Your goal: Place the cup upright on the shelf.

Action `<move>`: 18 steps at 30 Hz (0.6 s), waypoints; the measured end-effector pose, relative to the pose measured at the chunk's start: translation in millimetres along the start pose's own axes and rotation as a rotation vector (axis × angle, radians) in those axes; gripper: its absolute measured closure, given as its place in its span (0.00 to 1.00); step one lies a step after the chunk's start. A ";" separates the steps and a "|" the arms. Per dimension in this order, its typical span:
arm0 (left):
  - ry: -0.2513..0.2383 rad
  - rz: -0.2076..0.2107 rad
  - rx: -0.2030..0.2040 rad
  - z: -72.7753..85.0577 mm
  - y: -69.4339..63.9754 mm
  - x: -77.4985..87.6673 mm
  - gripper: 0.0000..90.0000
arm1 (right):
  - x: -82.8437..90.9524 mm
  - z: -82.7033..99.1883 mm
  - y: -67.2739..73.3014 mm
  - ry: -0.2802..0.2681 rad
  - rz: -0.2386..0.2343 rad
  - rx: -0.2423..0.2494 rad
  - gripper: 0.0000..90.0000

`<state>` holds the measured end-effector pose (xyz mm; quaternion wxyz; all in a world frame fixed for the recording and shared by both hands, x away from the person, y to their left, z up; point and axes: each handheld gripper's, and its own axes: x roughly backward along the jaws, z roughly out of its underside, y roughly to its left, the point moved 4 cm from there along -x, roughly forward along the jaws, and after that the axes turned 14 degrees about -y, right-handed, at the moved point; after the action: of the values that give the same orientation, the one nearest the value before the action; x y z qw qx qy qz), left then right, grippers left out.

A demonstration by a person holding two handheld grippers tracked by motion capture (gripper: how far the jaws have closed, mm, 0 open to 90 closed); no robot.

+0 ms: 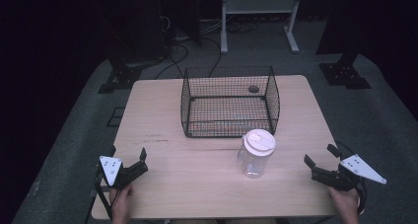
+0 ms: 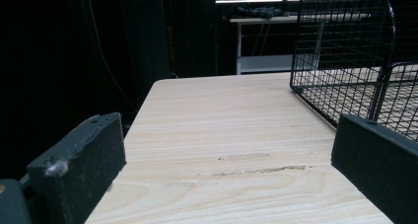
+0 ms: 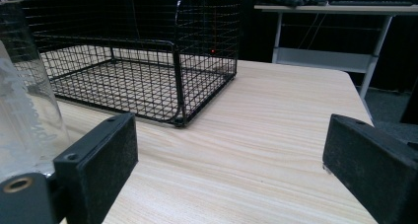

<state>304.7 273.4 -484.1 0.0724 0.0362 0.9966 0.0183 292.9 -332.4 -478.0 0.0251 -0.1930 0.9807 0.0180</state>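
Black two-jaw left gripper (image 1: 143, 161) and right gripper (image 1: 320, 154) — grey triangular plates, trailing cables.

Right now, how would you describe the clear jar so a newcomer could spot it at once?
On the light wooden table, find the black wire basket at the middle. Just in front of its near right corner stands the clear plastic jar with a white lid, upright. It is the only see-through, white-capped thing on the table.

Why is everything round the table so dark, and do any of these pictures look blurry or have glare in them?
High view: light falls on the table while the room behind stays near black; the image is soft, with no strong glare. Left gripper view: the wood grain is sharp, the near jaws slightly soft, and a bright strip shows at the top. Right gripper view: the clear jar at the left edge looks pale and blurred; the wire basket is crisp.
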 end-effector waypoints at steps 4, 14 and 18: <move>-0.001 0.003 0.002 0.0 0.1 -0.1 0.00 | -0.3 0.1 1.2 0.002 -0.002 0.008 0.06; -0.005 0.007 0.002 -0.1 0.0 0.0 0.00 | -3.3 -2.8 13.3 0.009 -0.040 0.016 0.06; -0.005 0.009 0.002 -0.1 0.0 0.0 0.00 | -5.1 -8.4 23.9 0.004 -0.071 0.027 0.06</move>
<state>304.6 273.4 -484.0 0.0747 0.0406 0.9962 0.0173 288.2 -308.8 -468.8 0.0265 -0.2274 0.9734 0.0033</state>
